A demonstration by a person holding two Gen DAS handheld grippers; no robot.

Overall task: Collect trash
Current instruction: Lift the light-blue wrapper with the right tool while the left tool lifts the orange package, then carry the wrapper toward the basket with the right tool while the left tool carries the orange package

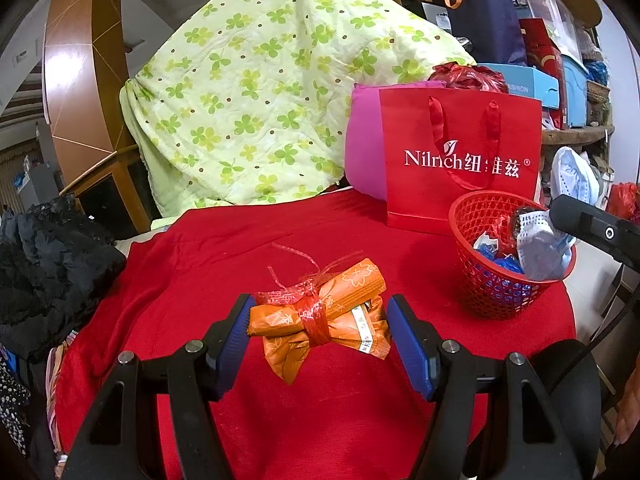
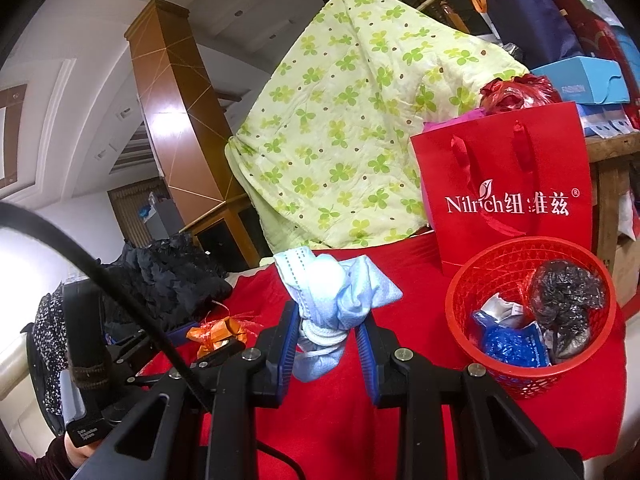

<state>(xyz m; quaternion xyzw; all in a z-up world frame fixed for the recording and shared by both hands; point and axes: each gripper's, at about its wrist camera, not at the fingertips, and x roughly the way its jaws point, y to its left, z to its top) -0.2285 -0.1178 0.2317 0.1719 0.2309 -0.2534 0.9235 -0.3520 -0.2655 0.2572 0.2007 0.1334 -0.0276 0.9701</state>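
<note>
An orange wrapper bundle (image 1: 320, 316) tied with red plastic string lies on the red cloth, between the blue pads of my open left gripper (image 1: 320, 320); the pads stand just apart from it. It also shows in the right wrist view (image 2: 218, 334). My right gripper (image 2: 328, 332) is shut on a crumpled light blue face mask (image 2: 332, 292) and holds it above the cloth, left of the red mesh basket (image 2: 500, 264). In the left wrist view the mask (image 1: 538, 246) hangs over the basket (image 1: 492, 292), which holds blue, silver and black trash.
A red Nilrich paper bag (image 1: 460, 160) stands behind the basket, with a pink cushion (image 1: 364, 144) beside it. A green clover quilt (image 1: 260, 92) hangs behind. Black clothing (image 1: 48, 264) lies at the left edge of the red cloth (image 1: 200, 264). Boxes are stacked at the back right.
</note>
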